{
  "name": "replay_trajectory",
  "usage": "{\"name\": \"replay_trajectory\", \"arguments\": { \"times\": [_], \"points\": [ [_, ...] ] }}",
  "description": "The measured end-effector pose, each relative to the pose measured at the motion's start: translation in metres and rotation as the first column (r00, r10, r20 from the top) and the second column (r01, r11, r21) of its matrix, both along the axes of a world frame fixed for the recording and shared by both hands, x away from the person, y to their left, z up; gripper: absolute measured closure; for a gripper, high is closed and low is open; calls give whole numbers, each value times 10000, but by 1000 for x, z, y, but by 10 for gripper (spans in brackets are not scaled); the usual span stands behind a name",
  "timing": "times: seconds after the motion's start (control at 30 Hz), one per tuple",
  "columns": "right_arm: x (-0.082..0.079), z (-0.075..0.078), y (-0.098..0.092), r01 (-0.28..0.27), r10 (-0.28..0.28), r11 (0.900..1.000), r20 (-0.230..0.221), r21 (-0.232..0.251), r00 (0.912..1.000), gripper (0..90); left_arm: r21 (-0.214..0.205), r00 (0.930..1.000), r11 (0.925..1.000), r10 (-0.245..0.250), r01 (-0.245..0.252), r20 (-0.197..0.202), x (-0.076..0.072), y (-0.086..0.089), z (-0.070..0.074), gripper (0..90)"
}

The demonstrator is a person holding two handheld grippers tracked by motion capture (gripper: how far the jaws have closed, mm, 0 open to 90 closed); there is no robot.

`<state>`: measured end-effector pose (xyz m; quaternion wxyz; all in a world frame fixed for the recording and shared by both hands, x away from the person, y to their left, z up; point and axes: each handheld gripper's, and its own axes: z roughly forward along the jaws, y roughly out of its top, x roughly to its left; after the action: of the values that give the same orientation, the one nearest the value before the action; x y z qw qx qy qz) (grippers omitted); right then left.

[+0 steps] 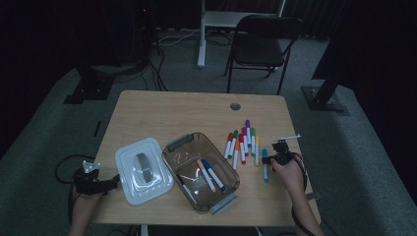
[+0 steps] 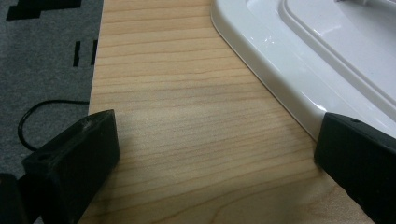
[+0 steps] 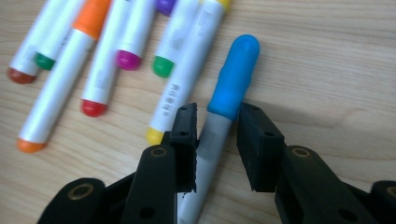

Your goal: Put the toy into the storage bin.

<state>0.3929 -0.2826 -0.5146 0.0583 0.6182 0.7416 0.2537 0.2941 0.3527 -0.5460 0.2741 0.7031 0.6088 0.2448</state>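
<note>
Right gripper (image 3: pixel 215 126) down over blue-capped marker (image 3: pixel 231 84) at right part of desk (image 1: pixel 196 105), fingers (image 3: pixel 184 135) straddling marker just below cap, one each side, narrow gaps on both sides, not pressing, so open around it and not gripping. Marker flat on desk, cap pointing away from gripper, white barrel running back between fingers. In high view same marker (image 1: pixel 265 164) lying apart at right of marker group, right gripper (image 1: pixel 281 150) right beside it, hand (image 1: pixel 290 172) coming in from bottom right. Loose markers (image 1: pixel 243 142) fanned just left of it: orange, red, magenta, green, purple, yellow ends visible, white barrels, several touching each other. Clear tub (image 1: pixel 201 169) at desk centre, tilted diagonally, grey handles at both ends, two markers (image 1: pixel 210 174) inside, one orange-capped, one blue-capped, side by side. White lid (image 1: pixel 142 169) with grey handle just left of tub, flat on desk. Left gripper (image 1: pixel 105 183) at left desk edge next to lid, fingers (image 2: pixel 74 158) spread wide, bare wood between, lid corner (image 2: pixel 299 79) near right-hand finger, holding nothing. Chair (image 1: pixel 263 42) on floor beyond desk
</note>
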Motion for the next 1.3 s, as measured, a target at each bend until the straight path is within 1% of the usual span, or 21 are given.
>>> {"name": "replay_trajectory", "arguments": {
  "times": [0.07,0.13,0.23,0.27,0.33,0.37,0.4,0.43,0.47,0.57,0.63,0.7,0.77,0.9,0.93,0.97,1.0,1.07,1.13,1.23,1.3],
  "points": [
    [0,-2,-4,159,-157,9998,-148,139,9998,714,0,10000,10000,0,0,0,0,0,0,6],
    [0,-2,-7,354,-352,9993,-166,132,9992,725,0,10000,10000,-1,1,0,0,0,0,7],
    [-1,-3,-10,555,-554,9984,-164,50,9983,767,1,10000,10000,-3,3,-1,0,0,0,6],
    [-2,-3,-11,632,-630,9980,-192,72,9978,769,1,10000,10000,-1,1,-1,0,0,0,6],
    [-2,-1,-14,804,-806,9967,-240,-71,9965,770,2,10000,10000,-1,1,-1,0,0,0,6],
    [-2,0,-15,902,-900,9959,-286,41,9955,770,-1,10000,10000,0,0,0,0,0,0,6],
    [-3,1,-17,963,-956,9949,-251,293,9951,770,-1,10000,10000,1,-1,0,0,0,0,6],
    [-3,4,-18,1041,-1035,9938,-160,381,9945,770,-1,10000,10000,0,0,-1,0,0,0,6],
    [-4,7,-19,1067,-1066,9937,-54,335,9943,770,-2,10000,10000,2,-2,0,0,0,0,6],
    [-8,20,-20,984,-997,9935,198,565,9948,770,0,10000,10000,-1,1,0,0,0,0,6],
    [-11,30,-19,868,-899,9933,378,760,9952,770,2,10000,10000,2,-2,1,0,0,0,6],
    [-14,42,-16,688,-741,9944,641,807,9952,770,0,10000,10000,-1,1,-1,0,0,0,6],
    [-18,54,-11,546,-629,9940,875,949,9942,770,1,10000,10000,1,-1,0,0,0,0,6],
    [-24,76,2,22,-178,9931,1319,1176,9911,770,-1,10000,10000,-1,1,-1,0,0,0,7],
    [-24,76,2,22,-178,9931,1319,1176,9911,770,-1,10000,10000,-1,1,-1,0,0,0,6],
    [-26,81,6,-131,-46,9924,1436,1222,9896,771,1,10000,10000,-1,1,-2,0,0,0,6],
    [-29,91,14,-447,214,9893,1649,1387,9861,770,2,10000,10000,2,-2,0,0,0,0,6],
    [-32,101,23,-789,501,9851,1839,1528,9817,771,-3,10000,10000,0,0,-1,0,0,0,6],
    [-35,112,33,-1132,763,9787,2084,1713,9751,771,0,10000,10000,1,-1,-1,0,0,0,6],
    [-40,125,46,-1504,1071,9734,2369,1730,9656,770,4,10000,10000,3,-3,15,0,0,0,6],
    [-43,134,56,-1829,1340,9678,2614,1728,9559,770,1,10000,10000,3,-3,14,0,0,0,6]
  ]
}}
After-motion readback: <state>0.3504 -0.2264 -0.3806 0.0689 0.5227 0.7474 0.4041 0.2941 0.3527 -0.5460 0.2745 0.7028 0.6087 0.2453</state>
